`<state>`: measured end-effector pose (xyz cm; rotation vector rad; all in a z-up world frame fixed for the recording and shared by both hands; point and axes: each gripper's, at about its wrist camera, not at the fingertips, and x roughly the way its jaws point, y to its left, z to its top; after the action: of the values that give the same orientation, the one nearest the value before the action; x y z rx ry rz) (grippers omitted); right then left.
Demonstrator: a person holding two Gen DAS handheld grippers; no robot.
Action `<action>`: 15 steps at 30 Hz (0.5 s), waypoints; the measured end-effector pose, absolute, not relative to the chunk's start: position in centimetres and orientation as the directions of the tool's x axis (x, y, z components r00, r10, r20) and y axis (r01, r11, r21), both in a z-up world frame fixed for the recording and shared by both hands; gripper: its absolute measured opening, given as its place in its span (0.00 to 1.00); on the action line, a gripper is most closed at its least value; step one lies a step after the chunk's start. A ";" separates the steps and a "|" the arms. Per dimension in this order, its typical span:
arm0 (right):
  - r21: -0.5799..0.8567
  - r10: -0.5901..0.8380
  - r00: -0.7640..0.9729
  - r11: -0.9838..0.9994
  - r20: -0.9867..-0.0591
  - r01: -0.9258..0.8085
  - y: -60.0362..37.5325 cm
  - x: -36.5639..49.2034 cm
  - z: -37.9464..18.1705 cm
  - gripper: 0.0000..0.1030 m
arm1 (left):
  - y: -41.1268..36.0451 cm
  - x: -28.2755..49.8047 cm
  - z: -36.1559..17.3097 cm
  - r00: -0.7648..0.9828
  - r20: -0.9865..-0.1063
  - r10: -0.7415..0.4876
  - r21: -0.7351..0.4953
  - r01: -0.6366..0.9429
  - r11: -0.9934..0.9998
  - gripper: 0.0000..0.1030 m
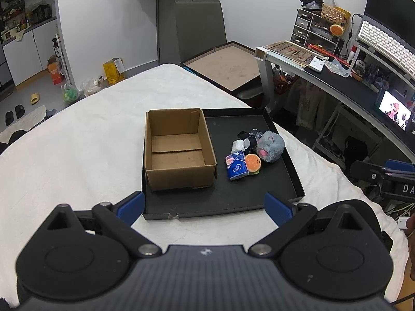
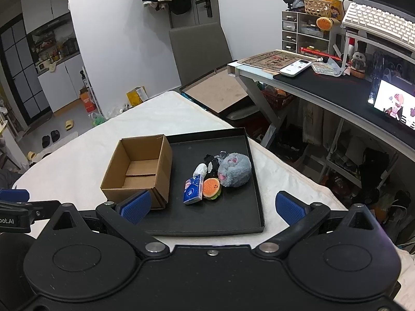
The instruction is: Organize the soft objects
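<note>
An empty cardboard box [image 1: 179,150] [image 2: 138,171] stands on the left part of a black tray [image 1: 259,197] [image 2: 233,217]. On the tray's right lies a pile: a grey plush [image 1: 271,146] [image 2: 234,172], a burger toy [image 1: 253,163] [image 2: 212,188], a blue tissue pack [image 1: 236,168] [image 2: 193,190], a white roll [image 1: 238,145] [image 2: 201,169] and a black-white soft item [image 1: 249,137] [image 2: 213,164]. My left gripper [image 1: 205,207] is open and empty, near the tray's front edge. My right gripper [image 2: 214,207] is open and empty over the tray's front.
The tray lies on a white blanket [image 1: 77,142] [image 2: 155,114]. A desk [image 1: 350,83] [image 2: 324,83] with clutter stands to the right. A grey chair [image 1: 199,28] [image 2: 199,51] and a flat board [image 1: 228,64] [image 2: 218,90] are behind.
</note>
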<state>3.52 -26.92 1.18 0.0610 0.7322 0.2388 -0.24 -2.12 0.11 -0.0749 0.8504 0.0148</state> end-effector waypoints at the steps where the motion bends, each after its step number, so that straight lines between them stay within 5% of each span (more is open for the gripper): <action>1: 0.138 0.236 0.717 0.971 -0.656 -0.193 -26.9 3.6 1.1 1.00 | -2.1 -0.1 0.0 0.658 -0.753 -0.018 -0.060 -0.042 0.997 0.95; 15: 0.176 0.223 0.743 0.974 -0.631 -0.143 -28.5 5.7 -0.6 1.00 | -1.3 3.4 -2.0 0.639 -0.769 -0.018 -0.087 -0.078 0.993 0.95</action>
<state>5.72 -28.51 -0.57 0.1194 0.7060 0.2009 3.42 -1.30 -2.03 -0.1160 0.8781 0.0342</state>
